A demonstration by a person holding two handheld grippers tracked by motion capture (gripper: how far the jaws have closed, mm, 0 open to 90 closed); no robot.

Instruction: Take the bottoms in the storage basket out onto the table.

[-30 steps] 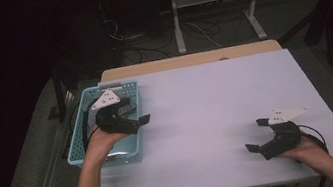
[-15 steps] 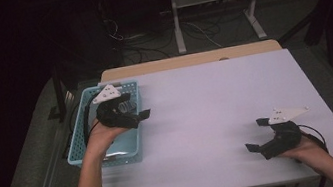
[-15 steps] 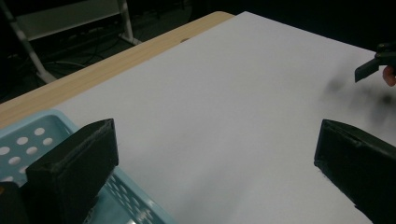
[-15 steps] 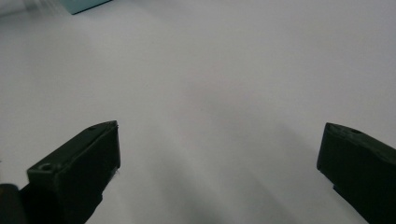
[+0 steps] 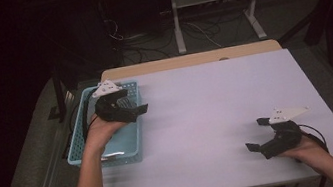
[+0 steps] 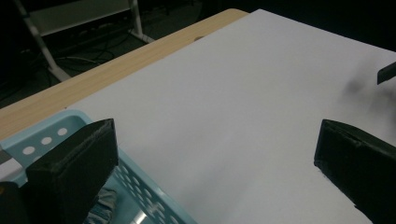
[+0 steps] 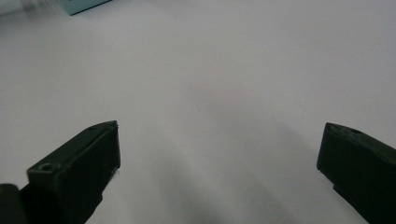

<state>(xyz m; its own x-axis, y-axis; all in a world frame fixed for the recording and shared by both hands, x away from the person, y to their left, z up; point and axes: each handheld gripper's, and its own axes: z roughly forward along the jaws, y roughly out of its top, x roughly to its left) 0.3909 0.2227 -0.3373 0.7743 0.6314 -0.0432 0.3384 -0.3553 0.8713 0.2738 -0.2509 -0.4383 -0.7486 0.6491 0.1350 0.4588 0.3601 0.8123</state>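
Setting: dark room, cables and a metal stand on the floor beyond; white table (image 5: 218,115) with a bare wooden strip along its far edge. Item 1: light blue perforated basket (image 5: 132,147), standing at the table's left edge, long side running front to back; something dull and crumpled lies in its bottom, too dim to identify. Item 2: left gripper (image 5: 129,110), held in the person's left hand above the basket, over its right wall; jaws spread wide, gripping nothing, pointing out toward the tabletop; grey plate on top, cable trailing back over the basket. Item 3: right gripper (image 5: 258,134), held in the person's right hand low over the near right part of the table, well apart from the basket; jaws spread wide, nothing between them, bare white surface beneath.
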